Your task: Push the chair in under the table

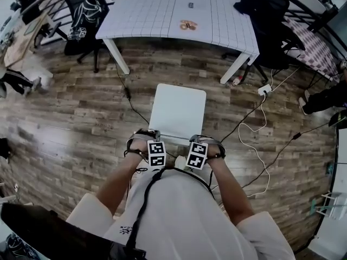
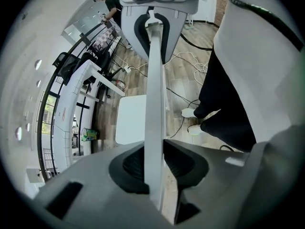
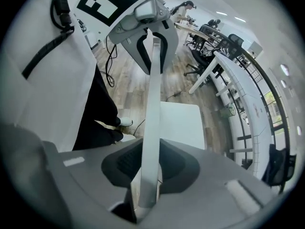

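Note:
A white chair [image 1: 178,111] stands on the wood floor, its seat facing the white table [image 1: 162,10] but a step short of it. Both grippers point down onto the top edge of its backrest. In the head view my left gripper [image 1: 156,146] and right gripper [image 1: 198,147] sit side by side on that edge. In the left gripper view the thin white backrest [image 2: 155,80] runs between the jaws of the left gripper [image 2: 155,163], with both dark pads pressed on it. The right gripper [image 3: 148,163] clamps the backrest [image 3: 153,89] in the same way. The seat [image 3: 183,123] shows beyond.
Black office chairs stand at the table's left [image 1: 84,15] and right [image 1: 271,15] ends. Cables and a white power strip [image 1: 264,89] lie on the floor right of the chair. The table's legs [image 1: 116,56] frame the gap ahead. The person's shoes [image 2: 190,113] are behind the backrest.

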`<state>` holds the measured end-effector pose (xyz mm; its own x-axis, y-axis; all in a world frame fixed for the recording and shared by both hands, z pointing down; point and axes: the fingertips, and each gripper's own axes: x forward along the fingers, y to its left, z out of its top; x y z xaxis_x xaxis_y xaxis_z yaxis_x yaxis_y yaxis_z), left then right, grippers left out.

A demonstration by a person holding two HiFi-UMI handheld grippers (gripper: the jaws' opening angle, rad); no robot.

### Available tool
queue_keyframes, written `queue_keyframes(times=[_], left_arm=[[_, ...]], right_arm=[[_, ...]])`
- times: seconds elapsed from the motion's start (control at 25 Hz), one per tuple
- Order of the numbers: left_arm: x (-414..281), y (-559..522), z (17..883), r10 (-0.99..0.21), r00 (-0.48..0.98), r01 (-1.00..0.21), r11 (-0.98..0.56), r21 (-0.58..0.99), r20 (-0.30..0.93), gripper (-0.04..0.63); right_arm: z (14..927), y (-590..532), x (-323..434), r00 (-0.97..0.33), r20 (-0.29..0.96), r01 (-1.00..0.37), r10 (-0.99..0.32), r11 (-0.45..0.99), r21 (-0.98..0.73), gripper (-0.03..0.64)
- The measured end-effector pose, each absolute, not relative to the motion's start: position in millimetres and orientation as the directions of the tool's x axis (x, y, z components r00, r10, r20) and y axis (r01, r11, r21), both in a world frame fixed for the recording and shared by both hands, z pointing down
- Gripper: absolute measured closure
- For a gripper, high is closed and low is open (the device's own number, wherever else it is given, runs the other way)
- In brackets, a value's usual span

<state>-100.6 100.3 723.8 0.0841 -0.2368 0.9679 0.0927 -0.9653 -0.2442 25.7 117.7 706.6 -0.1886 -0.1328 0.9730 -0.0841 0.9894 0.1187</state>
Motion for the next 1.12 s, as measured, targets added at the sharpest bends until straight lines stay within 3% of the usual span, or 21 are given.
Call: queue_keyframes(times=[1.12], left_arm=[[-83, 56, 725, -0.233, 0.057, -0.004, -0.972, -0.233, 0.971, 0.492]], right_arm=[[706, 71, 45, -0.241, 0.962, -0.076, -0.131, 0.99, 0.116, 0.533]])
